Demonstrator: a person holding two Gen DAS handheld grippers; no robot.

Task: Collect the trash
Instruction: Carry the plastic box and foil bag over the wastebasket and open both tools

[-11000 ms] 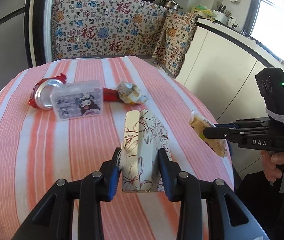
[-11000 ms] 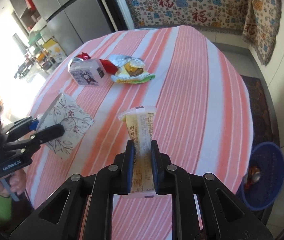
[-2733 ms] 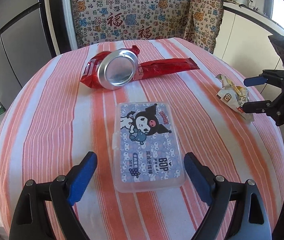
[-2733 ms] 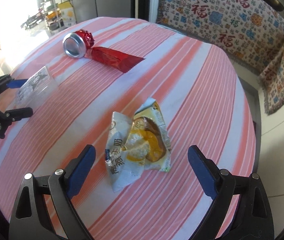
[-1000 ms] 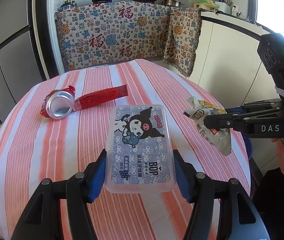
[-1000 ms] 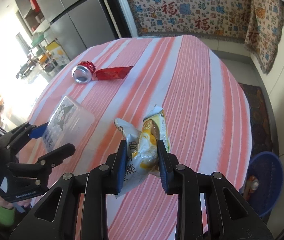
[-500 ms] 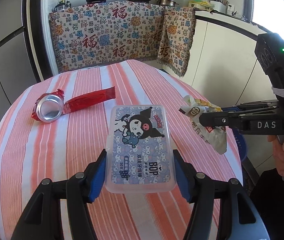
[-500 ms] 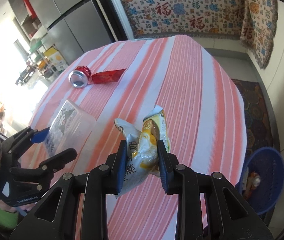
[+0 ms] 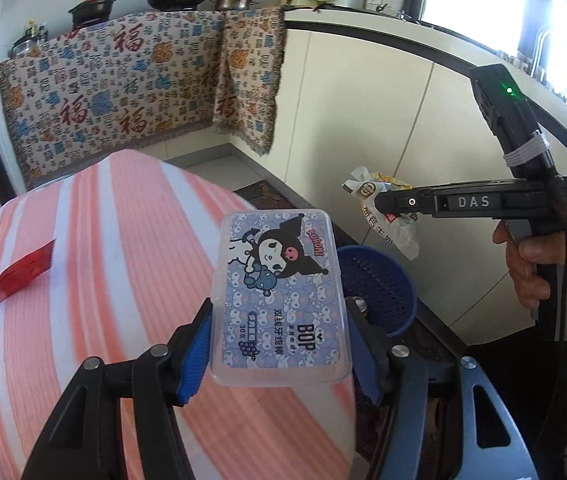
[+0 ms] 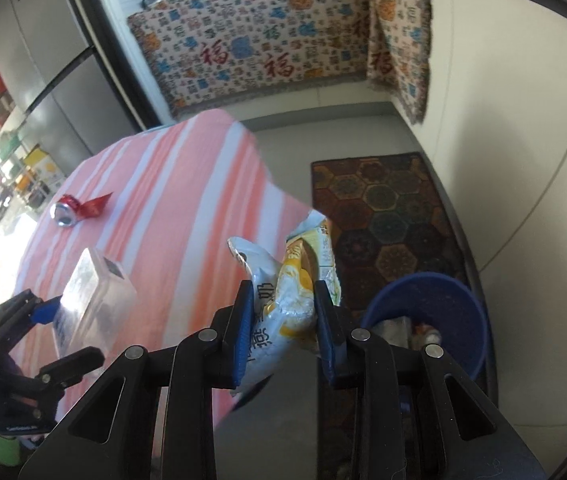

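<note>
Clear plastic box [image 9: 281, 300] with a cartoon label sits flat between our left gripper [image 9: 279, 350] pads, jaws partly open and clamped on its long sides, lid facing up so it won't slip. It hangs past the table [image 9: 103, 280] edge, with the blue bin [image 9: 379, 292] at 2 o'clock behind it. Our right gripper [image 10: 283, 328] is nearly closed, pinching a crumpled white-and-yellow wrapper [image 10: 289, 280] mid-body; loose ends flop above and below the pads. Bin [image 10: 443, 304] at 3 o'clock from it, low on the floor, some trash already inside. We judge both loads are staged for the drop. Can [image 10: 63, 210] and red wrapper [image 10: 97, 203] are on the table, 10 o'clock.
</note>
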